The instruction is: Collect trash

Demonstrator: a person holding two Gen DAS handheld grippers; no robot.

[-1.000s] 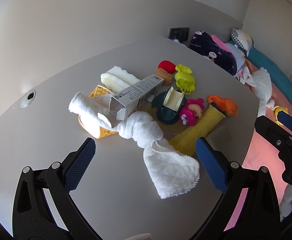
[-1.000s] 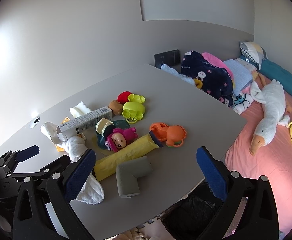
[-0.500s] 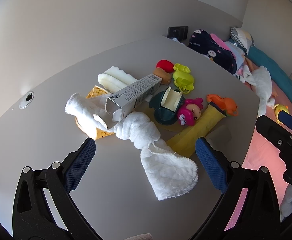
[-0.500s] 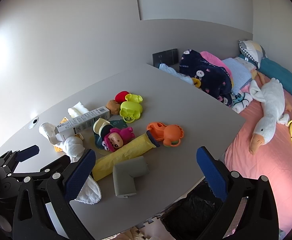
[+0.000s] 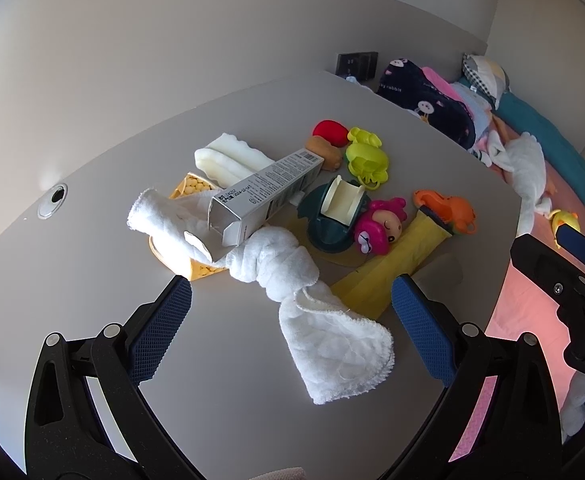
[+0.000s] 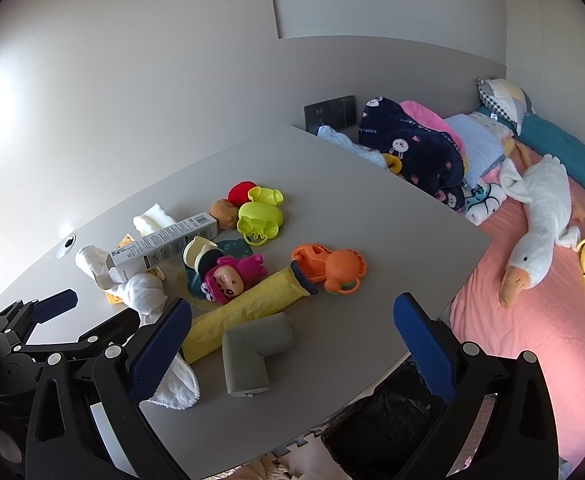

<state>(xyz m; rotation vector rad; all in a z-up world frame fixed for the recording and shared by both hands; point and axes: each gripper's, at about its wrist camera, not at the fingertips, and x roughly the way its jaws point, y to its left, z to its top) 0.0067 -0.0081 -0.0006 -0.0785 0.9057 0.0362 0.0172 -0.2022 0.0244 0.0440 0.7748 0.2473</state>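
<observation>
Box [image 5: 266,199]: a long grey carton with one end torn open, lying tilted across the white cloth and the yellow tray near the middle of the table.
Left gripper [image 5: 290,330]: spread wide and empty, held above the near part of the table, over the loose end of the cloth.
Right gripper [image 6: 292,342]: also spread wide and empty, above the near table edge (the grey foam corner sits between its fingers in its own view).
Cloth [image 5: 292,276]: white, knotted in the middle, one end fanned out toward the left gripper, the other rolled end under the box.
Tray [image 5: 190,192]: yellow, mostly covered by cloth and box.
Foam corner [image 6: 252,354]: grey, L-shaped, just beside the yellow wrapper.
Wrapper [image 6: 248,308]: long, yellow, lying diagonally, its dark end touching the orange toy [image 6: 330,268].
Doll [image 6: 232,276]: pink-haired, resting against a dark green toy.
Other toys: a lime green piece [image 6: 260,218] and a red one [image 6: 241,191], farther back.
Table [image 6: 372,216]: grey, flat-topped.
Bin [image 6: 388,420]: black-lined, on the floor below the near table edge.
Bed [image 6: 532,320]: pink sheet, with a white stuffed goose [image 6: 540,224] on it.
</observation>
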